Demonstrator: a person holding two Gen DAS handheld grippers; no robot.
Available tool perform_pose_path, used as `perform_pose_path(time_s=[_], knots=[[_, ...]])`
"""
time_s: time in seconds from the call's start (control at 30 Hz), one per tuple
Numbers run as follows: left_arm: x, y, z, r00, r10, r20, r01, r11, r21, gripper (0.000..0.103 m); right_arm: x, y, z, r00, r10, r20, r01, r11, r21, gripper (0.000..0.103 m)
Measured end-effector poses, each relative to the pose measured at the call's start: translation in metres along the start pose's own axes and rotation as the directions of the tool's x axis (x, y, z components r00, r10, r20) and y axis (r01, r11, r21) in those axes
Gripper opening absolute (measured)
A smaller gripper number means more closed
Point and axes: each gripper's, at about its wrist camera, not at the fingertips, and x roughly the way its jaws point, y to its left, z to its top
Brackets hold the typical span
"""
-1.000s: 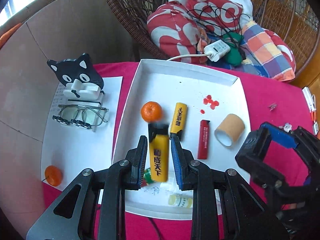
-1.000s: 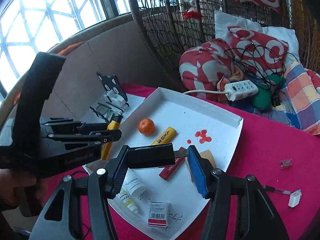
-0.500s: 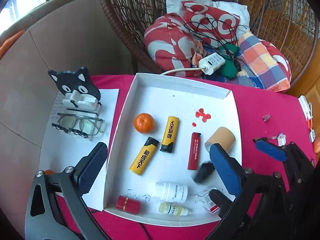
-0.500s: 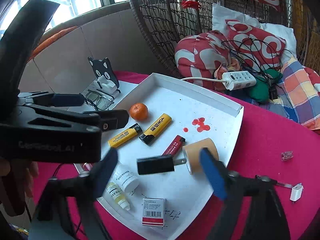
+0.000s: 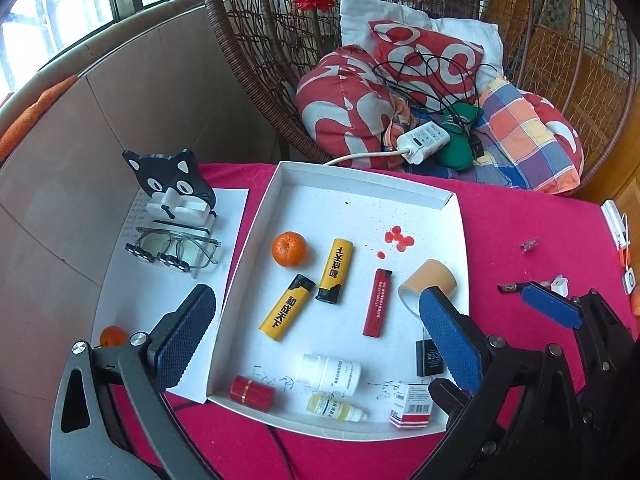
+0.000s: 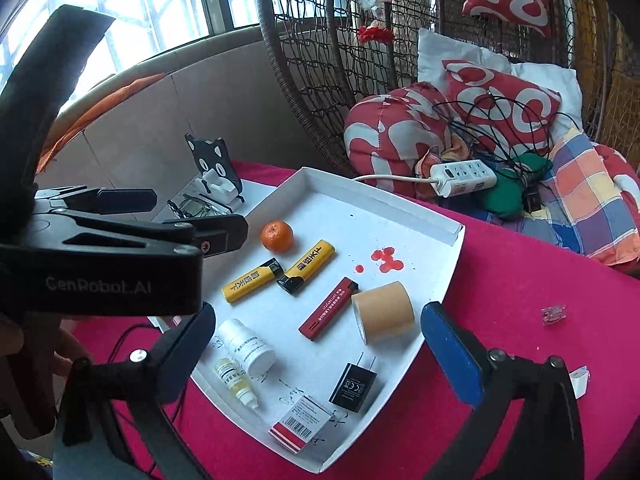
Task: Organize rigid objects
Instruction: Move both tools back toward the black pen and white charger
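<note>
A white tray [image 5: 256,220] on the red table holds two yellow lighters [image 5: 287,306] [image 5: 335,269], a red lighter [image 5: 377,302], an orange [image 5: 290,248], a tan tape roll [image 5: 430,284], a black plug adapter [image 6: 354,387], a white pill bottle [image 5: 330,374], a dropper bottle [image 5: 335,409], a red cylinder [image 5: 252,391] and a small box [image 5: 412,405]. My left gripper [image 5: 316,340] is wide open and empty above the tray's near side. My right gripper [image 6: 316,350] is wide open and empty above the tray; it also shows in the left wrist view [image 5: 552,310].
A cat-shaped stand [image 5: 172,188] and glasses [image 5: 176,248] sit on white paper left of the tray, with a small orange [image 5: 112,336] near its front. Small clips and a white plug [image 5: 560,285] lie on the table right. A wicker chair with cushions and a power strip [image 5: 424,142] stands behind.
My left gripper opened and let the yellow lighter go onto the tray, then pulled back. My right gripper opened and let the black adapter go; it now lies on the tray.
</note>
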Motion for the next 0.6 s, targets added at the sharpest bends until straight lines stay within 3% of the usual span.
perform_pose_path(time_s=[0.3,0.6], knots=[[-0.016,-0.032,-0.003,0.999,-0.025,0.021,0.025,1.000,-0.011,0.103,-0.029,-0.018,-0.003,0.999,-0.020,0.027,0.021,1.000,-0.006,0.103],[-0.016,-0.082,-0.004,0.996,-0.093,0.010,0.093,0.995,-0.028,0.103,-0.066,-0.079,-0.016,0.993,-0.111,0.032,0.108,0.992,0.069,0.103]])
